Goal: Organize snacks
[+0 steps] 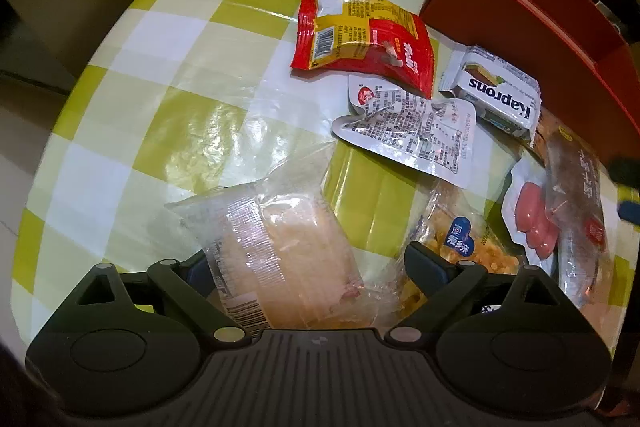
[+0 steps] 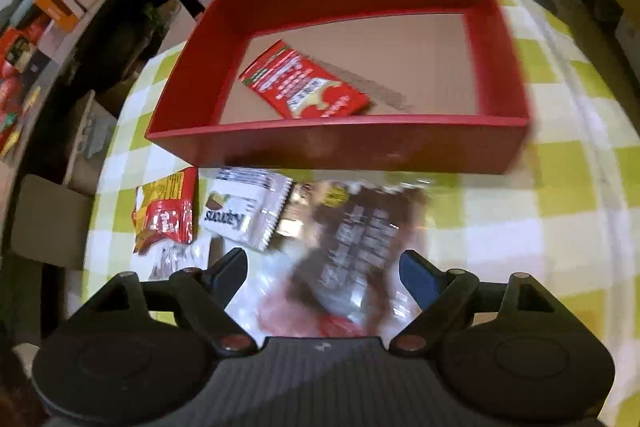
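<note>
With one red packet (image 2: pixel 308 87) already lodged in the red box (image 2: pixel 340 143), the pick-up step is judged current: the left gripper (image 1: pixel 308 267) is held spread over a clear-wrapped pastry (image 1: pixel 288 247), the right gripper (image 2: pixel 324 271) spread over a dark packet (image 2: pixel 360 235), and closure on each is required next.

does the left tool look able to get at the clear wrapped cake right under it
Probably yes. The left tool is open, with the clear wrapped cake lying between its fingers. Nothing covers it; only the yellow snack bag crowds the right finger.

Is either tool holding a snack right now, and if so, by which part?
Nothing is held. The left tool stands open around a clear-wrapped bread pack; the right tool is open over a brown packet, pads not pressing it.
</note>
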A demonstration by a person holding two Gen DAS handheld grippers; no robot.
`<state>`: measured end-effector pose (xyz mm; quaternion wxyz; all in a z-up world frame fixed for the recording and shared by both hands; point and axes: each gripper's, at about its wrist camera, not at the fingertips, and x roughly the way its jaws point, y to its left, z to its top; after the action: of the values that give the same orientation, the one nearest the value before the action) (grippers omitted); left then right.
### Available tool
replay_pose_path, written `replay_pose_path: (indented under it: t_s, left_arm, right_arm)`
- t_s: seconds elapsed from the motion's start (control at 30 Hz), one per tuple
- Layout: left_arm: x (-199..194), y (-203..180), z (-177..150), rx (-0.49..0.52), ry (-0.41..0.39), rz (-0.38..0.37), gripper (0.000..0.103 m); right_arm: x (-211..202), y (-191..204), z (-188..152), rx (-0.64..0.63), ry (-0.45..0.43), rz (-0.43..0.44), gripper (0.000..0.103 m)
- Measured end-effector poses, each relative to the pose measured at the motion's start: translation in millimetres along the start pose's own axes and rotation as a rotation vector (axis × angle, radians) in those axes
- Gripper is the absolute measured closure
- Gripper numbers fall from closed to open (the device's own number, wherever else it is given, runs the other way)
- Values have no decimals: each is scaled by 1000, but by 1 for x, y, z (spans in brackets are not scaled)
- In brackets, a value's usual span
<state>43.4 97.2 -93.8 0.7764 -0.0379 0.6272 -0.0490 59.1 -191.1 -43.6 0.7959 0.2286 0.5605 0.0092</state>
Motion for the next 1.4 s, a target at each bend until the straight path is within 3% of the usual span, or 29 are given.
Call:
replay_pose_path:
  t_s: [0.1,0.2,0.27,0.4,0.5,0.67,0.73,0.83,0.9,0.97,1.27,1.4]
  left_arm:
    - [1,-3,0,-7,1,14,5]
    - [0,-4,-1,4,1,15,4]
    - [0,-1,0,13,3,5,3]
    - [0,-1,1,40,10,-6,2]
    - [-1,3,3,22,13,-21,3]
    - [-1,12,4,-22,24,-31,4]
    - [-1,12,5,-31,28,-37,4]
    - [1,7,5,-26,22,-9,8]
    - [-1,6,6,-33,7,10,16]
    - [-4,5,8,-34,-7,25,36]
    - [-18,5,0,-43,-20,-11,39]
    - [-39,-3,0,-54,-78,-30,39]
  right_arm:
    - [20,23,0,-73,-40,-136,9]
    - [37,25,-3,-115,-29,-224,0]
    - [50,12,-5,-89,43,-191,0]
    - [45,-1,-3,-68,29,-135,0]
    - [42,-1,-5,-129,28,-140,0]
    - [28,-1,-17,-225,16,-169,17]
    - [21,0,-20,-240,11,-171,17]
    - [5,-2,-28,-269,-26,-176,17]
    - [-7,-4,-30,-259,-47,-153,18]
    - [-18,-6,-33,-252,-65,-127,18]
    - [-52,-1,-42,-253,-132,-34,18]
    - [-64,3,-41,-259,-169,-13,17]
